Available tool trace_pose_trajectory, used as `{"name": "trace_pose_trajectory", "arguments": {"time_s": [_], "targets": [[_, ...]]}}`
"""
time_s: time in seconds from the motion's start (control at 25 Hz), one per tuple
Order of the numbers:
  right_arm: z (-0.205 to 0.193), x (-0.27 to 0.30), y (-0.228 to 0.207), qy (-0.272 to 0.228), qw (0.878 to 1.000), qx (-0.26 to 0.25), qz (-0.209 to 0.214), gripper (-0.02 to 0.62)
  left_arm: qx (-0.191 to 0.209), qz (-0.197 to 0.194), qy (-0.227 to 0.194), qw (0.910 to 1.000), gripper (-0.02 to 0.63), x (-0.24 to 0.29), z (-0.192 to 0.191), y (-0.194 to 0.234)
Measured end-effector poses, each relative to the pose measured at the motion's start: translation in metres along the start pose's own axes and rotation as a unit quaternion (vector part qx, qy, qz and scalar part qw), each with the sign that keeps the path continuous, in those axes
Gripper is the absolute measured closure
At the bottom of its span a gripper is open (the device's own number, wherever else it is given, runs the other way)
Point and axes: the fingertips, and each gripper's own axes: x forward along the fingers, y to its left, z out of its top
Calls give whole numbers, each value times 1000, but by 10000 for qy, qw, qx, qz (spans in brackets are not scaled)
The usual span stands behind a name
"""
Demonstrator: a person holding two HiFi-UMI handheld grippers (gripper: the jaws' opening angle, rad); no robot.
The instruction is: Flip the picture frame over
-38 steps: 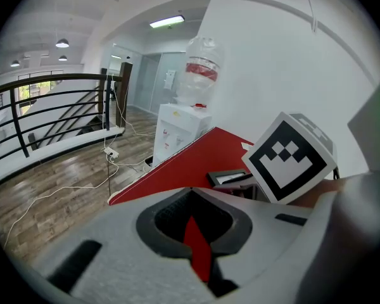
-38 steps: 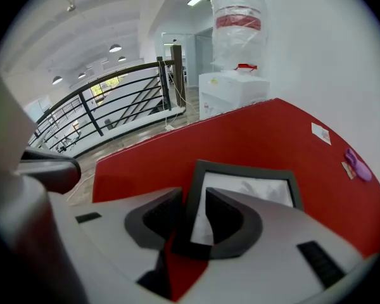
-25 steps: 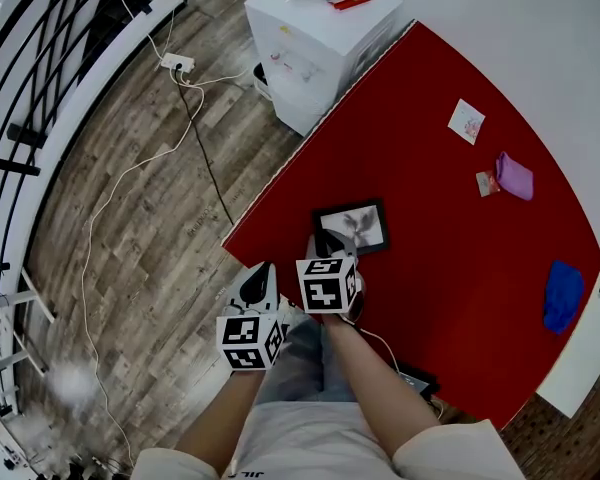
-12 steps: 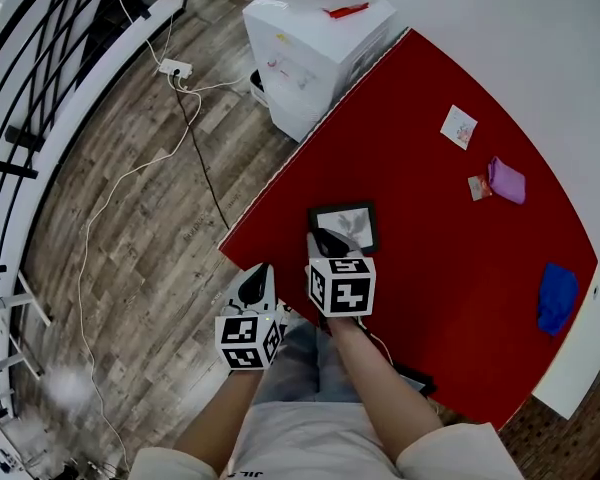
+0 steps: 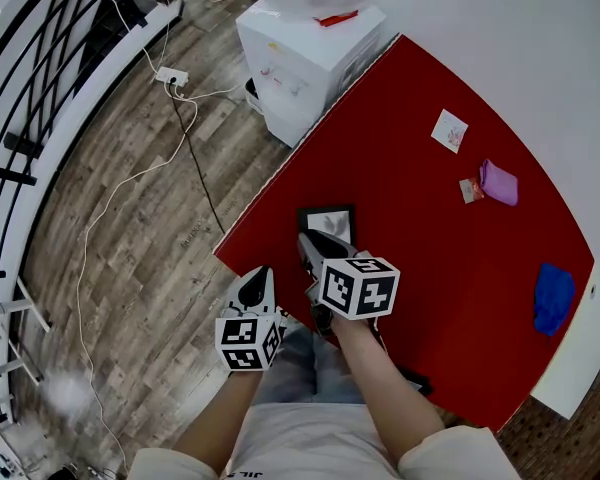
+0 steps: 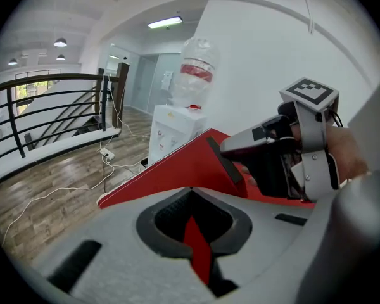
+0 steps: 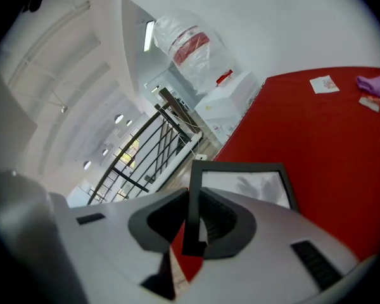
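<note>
Right gripper view shows the right claw (image 7: 191, 225) gripping an edge of the black rectangular picture frame (image 7: 240, 168), newly raised off the red worktop (image 7: 323, 144), so flipping begins; left claw (image 6: 193, 233) is closed, empty.

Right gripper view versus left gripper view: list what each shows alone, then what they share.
Right only: the picture frame's front, its edge clamped in the right gripper; a white card; a purple item. Left only: the left gripper, shut, empty; the right gripper's marker cube. Both: red table, water dispenser, railing.
</note>
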Motion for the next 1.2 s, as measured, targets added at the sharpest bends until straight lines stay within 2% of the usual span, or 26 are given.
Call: {"name": "trace_pose_trajectory", "arguments": {"time_s": [0.28, 0.52, 0.68, 0.88, 1.08, 1.2], "targets": [[24, -7, 6, -246, 9907, 906, 986, 532, 36, -36, 11, 10000, 600, 1, 0, -7], [41, -16, -1, -486, 9641, 1926, 1763, 532, 163, -82, 45, 9998, 601, 3, -4, -15], [47, -21, 6, -583, 9521, 2109, 2137, 532, 183, -112, 58, 9998, 601, 4, -5, -22], [49, -22, 18, -676, 9288, 2392, 2747, 532, 247, -146, 58, 9996, 600, 2, -7, -26], [40, -19, 4, -648, 9114, 2776, 2968, 532, 650, -189, -17, 9977, 600, 8, -5, -33], [39, -23, 0, -685, 9092, 2779, 3023, 532, 836, -410, -57, 9956, 598, 16, -5, -43]]}}
